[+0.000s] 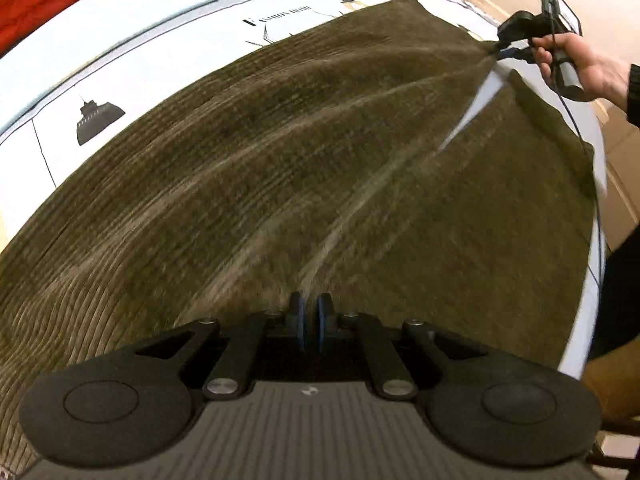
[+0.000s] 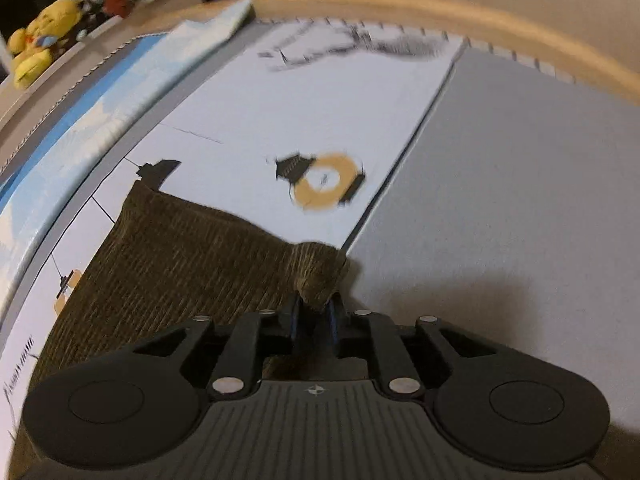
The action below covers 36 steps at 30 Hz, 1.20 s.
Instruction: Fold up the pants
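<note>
Stretching the pants between two grips looks like the step in hand: the brown corduroy spreads over a bed cover printed with small ships, and ridges in the cloth run from the near edge toward the far right corner, which suggests tension along that line. In the left wrist view the left gripper sits at the near edge of the cloth with its fingers close together, a narrow gap showing between the blue pads; whether any cloth is caught there I cannot tell, since the cloth edge is hidden behind them. At the far right the right gripper, held in the person's hand, pinches a corner of the pants, and the right wrist view confirms it: a bunched corner of corduroy sticks up from between its fingers, lifted a little off the grey part of the cover. A slit of white cover shows between the two legs near that corner, so the legs are not yet stacked. Both views are blurred, so fine detail is uncertain. The next move probably calls for carrying the pinched corner across toward the left edge, so one leg lies on the other, keeping the cloth taut enough not to wrinkle and setting the hems level before letting go.
</note>
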Each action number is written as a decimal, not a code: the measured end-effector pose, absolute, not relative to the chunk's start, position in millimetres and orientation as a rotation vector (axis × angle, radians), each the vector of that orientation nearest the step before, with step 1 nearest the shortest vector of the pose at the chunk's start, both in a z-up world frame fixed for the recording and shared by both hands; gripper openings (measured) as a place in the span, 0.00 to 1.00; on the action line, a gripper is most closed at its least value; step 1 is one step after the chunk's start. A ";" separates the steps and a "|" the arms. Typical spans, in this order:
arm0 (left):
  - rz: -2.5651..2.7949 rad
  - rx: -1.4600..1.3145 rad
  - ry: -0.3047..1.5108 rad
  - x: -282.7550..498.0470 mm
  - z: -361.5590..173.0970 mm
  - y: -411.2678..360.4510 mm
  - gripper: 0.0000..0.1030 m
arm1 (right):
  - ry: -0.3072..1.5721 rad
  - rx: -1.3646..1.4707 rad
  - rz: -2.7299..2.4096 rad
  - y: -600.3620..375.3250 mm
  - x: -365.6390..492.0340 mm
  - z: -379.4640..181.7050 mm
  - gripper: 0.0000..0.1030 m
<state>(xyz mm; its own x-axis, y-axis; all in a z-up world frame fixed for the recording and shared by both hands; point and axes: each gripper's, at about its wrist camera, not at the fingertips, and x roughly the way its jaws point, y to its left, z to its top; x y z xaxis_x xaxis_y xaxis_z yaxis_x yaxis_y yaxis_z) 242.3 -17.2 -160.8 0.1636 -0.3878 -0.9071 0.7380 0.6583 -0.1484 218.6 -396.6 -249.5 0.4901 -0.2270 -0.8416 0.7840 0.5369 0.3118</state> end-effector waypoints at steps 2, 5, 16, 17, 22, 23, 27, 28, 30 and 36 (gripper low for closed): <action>-0.834 0.347 1.145 243.0 -153.2 -11.3 0.19 | 0.867 0.768 -0.708 -398.0 219.0 -251.7 0.17; -0.689 0.227 1.076 252.2 -128.9 31.3 0.41 | 0.891 0.761 -0.788 -395.9 212.0 -245.7 0.43; 0.217 -0.197 1.020 282.8 -141.4 255.9 0.82 | 0.648 0.617 -0.628 -352.2 208.3 -160.2 0.44; 0.206 -0.235 1.046 282.7 -150.3 264.8 0.82 | 0.637 0.612 -0.610 -348.9 208.7 -154.3 0.44; 0.089 -0.250 1.075 285.2 -180.3 275.4 0.38 | 0.652 0.617 -0.487 -321.6 185.9 -131.4 0.44; 0.079 -0.254 1.057 285.1 -178.2 281.2 0.31 | 0.664 0.614 -0.464 -316.3 179.4 -128.4 0.44; 0.283 -0.200 0.977 271.1 -164.3 284.9 0.30 | 0.683 0.563 -0.421 -304.2 148.4 -119.0 0.44; 0.274 -0.188 0.993 266.6 -159.8 282.8 0.34 | 0.687 0.553 -0.424 -303.5 138.1 -117.2 0.44; 0.245 -0.211 1.040 259.3 -150.9 280.5 0.48 | 0.705 0.555 -0.430 -309.4 116.3 -118.3 0.46; 0.298 -0.322 1.010 202.2 -90.3 293.7 0.63 | 0.829 0.586 -0.479 -343.8 57.1 -139.1 0.50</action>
